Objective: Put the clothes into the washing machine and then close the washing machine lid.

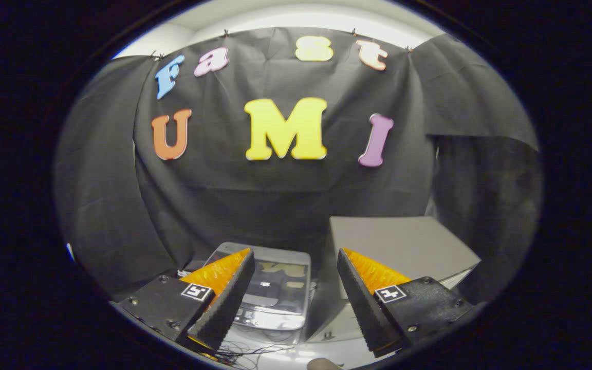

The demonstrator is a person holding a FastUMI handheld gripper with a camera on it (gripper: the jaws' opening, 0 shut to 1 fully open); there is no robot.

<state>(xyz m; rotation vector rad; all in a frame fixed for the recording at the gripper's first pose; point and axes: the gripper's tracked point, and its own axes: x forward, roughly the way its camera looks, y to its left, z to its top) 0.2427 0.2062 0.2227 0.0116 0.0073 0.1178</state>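
Your hand-held gripper point(293, 295) is released, grasping nothing. The washer point(275, 288) lies just ahead. Descend carelessly and you could knock its lid.

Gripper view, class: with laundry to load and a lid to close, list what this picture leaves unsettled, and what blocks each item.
- Washing machine: its near edge is covered by the gripper, whose jaws stand open with nothing between them.
- Lid: whether it is open or closed cannot be told; glare on its glossy top.
- Grey box: its front is partly behind one finger.
- Thin wires below: too small to trace.
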